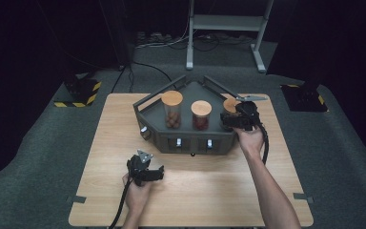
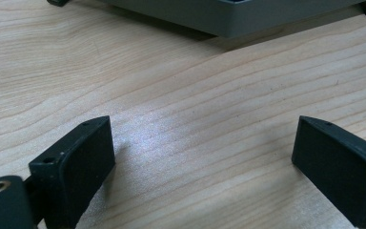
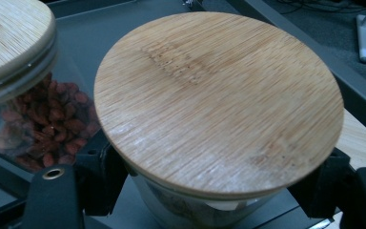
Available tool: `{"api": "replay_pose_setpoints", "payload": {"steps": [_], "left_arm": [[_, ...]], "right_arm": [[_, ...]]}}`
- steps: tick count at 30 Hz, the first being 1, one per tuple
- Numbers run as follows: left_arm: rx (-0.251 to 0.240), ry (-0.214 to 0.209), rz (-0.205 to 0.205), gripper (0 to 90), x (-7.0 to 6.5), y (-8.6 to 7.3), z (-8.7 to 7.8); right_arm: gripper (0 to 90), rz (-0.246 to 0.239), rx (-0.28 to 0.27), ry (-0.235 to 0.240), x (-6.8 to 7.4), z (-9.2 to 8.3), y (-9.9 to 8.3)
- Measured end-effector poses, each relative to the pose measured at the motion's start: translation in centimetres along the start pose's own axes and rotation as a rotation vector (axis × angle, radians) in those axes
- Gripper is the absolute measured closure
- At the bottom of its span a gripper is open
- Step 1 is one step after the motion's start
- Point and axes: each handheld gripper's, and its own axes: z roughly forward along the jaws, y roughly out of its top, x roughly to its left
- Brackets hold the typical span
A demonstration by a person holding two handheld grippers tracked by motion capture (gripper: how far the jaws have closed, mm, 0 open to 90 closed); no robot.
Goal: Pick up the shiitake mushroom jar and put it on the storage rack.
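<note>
A dark grey tray (image 1: 190, 142) at the back of the wooden table (image 1: 190, 191) holds three glass jars with round wooden lids. My right gripper (image 1: 232, 117) is shut on the right jar (image 1: 228, 106). In the right gripper view its black jaws press on the glass just under the jar's lid (image 3: 219, 95), with my right gripper (image 3: 212, 180) centred below it. My left gripper (image 1: 146, 164) stands open low over the bare table in front of the tray. Between its jaws there is only wood, as the left gripper view shows around my left gripper (image 2: 202, 129).
The left jar (image 1: 172, 109) holds brown pieces and the middle jar (image 1: 201, 114) red berries (image 3: 43, 119), close beside the held jar. The tray's front wall (image 2: 228, 19) lies just ahead of the left gripper. Metal frame legs (image 1: 224, 28) stand on the floor behind the table.
</note>
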Motion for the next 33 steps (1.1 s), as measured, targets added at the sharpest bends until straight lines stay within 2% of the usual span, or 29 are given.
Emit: {"api": "replay_pose_setpoints", "payload": {"steps": [8,13,22,33], "left_arm": [[0.0,0.0,0.0,6.8,0.0,0.0,0.0],[0.0,0.0,0.0,6.7,0.0,0.0,0.0],[0.002,0.0,0.002,6.8,0.01,0.0,-0.01],[0.0,0.0,0.0,6.7,0.0,0.0,0.0]], "right_arm": [[25.0,-0.004,-0.004,0.0,0.06,0.25,-0.2],[24.9,-0.022,-0.009,-0.016,0.21,0.36,-0.38],[24.9,0.0,-0.014,-0.003,-0.21,0.34,-0.9],[24.6,-0.014,-0.015,0.006,-0.11,0.44,-0.7]]}}
